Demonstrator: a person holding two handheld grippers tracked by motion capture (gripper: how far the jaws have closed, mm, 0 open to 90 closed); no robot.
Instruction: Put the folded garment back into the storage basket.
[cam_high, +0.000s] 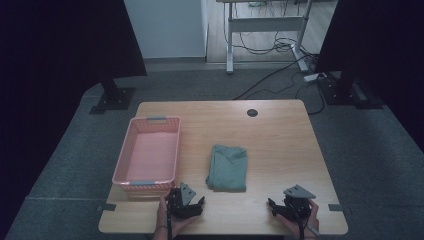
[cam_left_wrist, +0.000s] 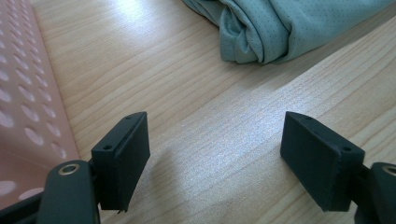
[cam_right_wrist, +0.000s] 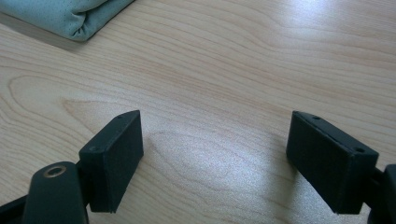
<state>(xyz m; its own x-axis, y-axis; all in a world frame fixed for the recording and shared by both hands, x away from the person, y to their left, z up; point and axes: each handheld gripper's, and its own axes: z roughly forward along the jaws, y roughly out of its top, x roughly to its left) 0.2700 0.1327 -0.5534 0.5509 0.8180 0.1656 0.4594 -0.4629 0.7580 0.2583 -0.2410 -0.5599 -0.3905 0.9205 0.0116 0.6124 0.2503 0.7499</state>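
While both grippers rest near the front edge of the bench (cam_high: 280, 130), nothing is held, so every risk lies in the approach. The bench is the largest thing here, a pale wooden top with a dark round grommet (cam_high: 252, 112) near its back edge. Next in size is the pink basket (cam_high: 148, 152), which stands along the left edge and reaches nearly to the front; its perforated wall (cam_left_wrist: 21, 107) shows just beside the left gripper. The folded green cloth (cam_high: 227, 167) lies near the middle of the bench, closer to the front edge than the back, beside the basket but apart from it.

The left gripper (cam_high: 186, 204) sits at the front edge just right of the basket's front corner, jaws spread wide and empty, with the cloth's bunched corner (cam_left_wrist: 261, 42) ahead of it. The right gripper (cam_high: 289, 206) sits toward the front right corner, likewise released, well apart from the cloth (cam_right_wrist: 70, 16).

As I judge it, a one-sided pinch on that loose corner could pull the fold open. A low, fast reach could push the cloth across the smooth wood instead of catching it. Swinging the left gripper outward could knock the basket.
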